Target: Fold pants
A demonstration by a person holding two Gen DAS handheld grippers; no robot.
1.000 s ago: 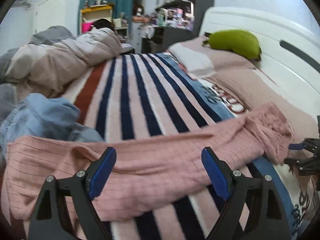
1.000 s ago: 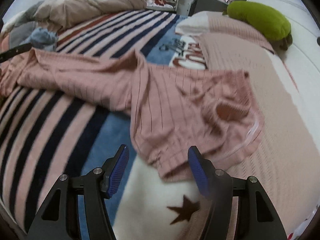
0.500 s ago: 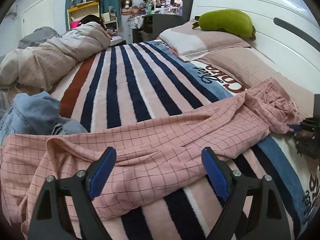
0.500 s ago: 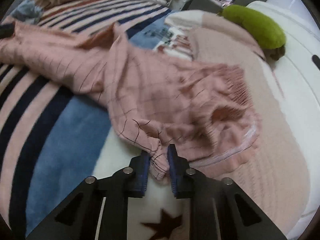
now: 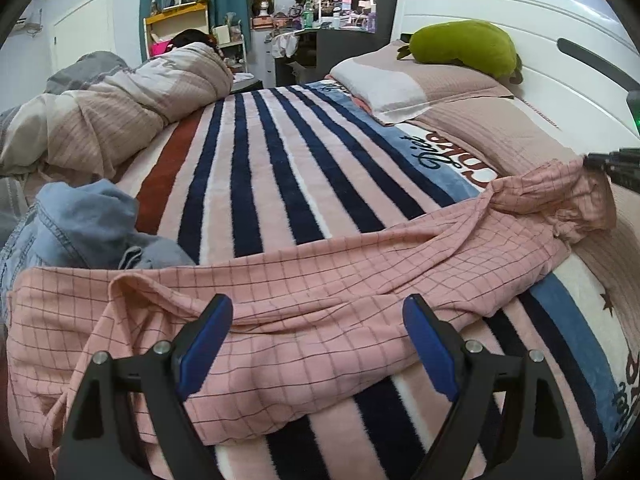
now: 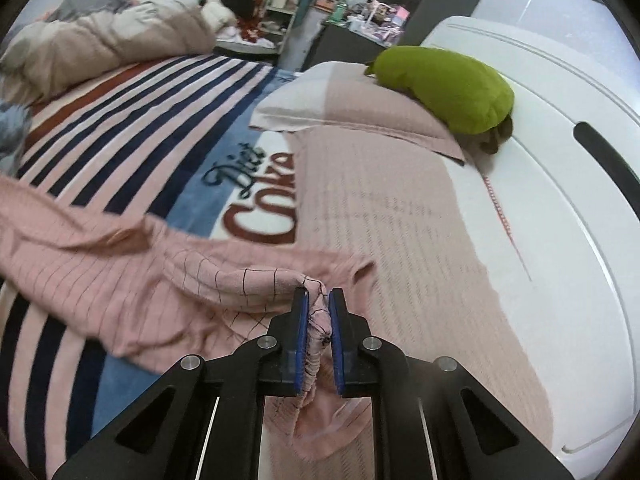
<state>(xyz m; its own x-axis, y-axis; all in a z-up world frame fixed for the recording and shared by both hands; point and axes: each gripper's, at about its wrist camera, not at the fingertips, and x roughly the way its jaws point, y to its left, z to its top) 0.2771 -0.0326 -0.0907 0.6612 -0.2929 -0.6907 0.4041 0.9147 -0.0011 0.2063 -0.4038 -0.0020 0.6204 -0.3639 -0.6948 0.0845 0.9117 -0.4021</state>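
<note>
Pink checked pants (image 5: 304, 304) lie stretched across the striped blanket, legs at the left, waist at the right. My left gripper (image 5: 318, 344) is open and empty, just above the leg part. My right gripper (image 6: 319, 308) is shut on the waist edge of the pants (image 6: 120, 264) and lifts it off the bed; it shows at the right edge of the left wrist view (image 5: 616, 166). The rest of the pants trails down to the left.
A blue denim garment (image 5: 80, 228) lies beside the pant legs. A rumpled duvet (image 5: 120, 112) lies at the back left. Pillows (image 6: 360, 108) and a green plush toy (image 6: 444, 88) lie against the white headboard (image 6: 560, 152). Cluttered shelves stand behind the bed.
My right gripper closed on the waist edge and has raised it up off the bed. My left gripper stayed open and shifted slightly over the legs.
</note>
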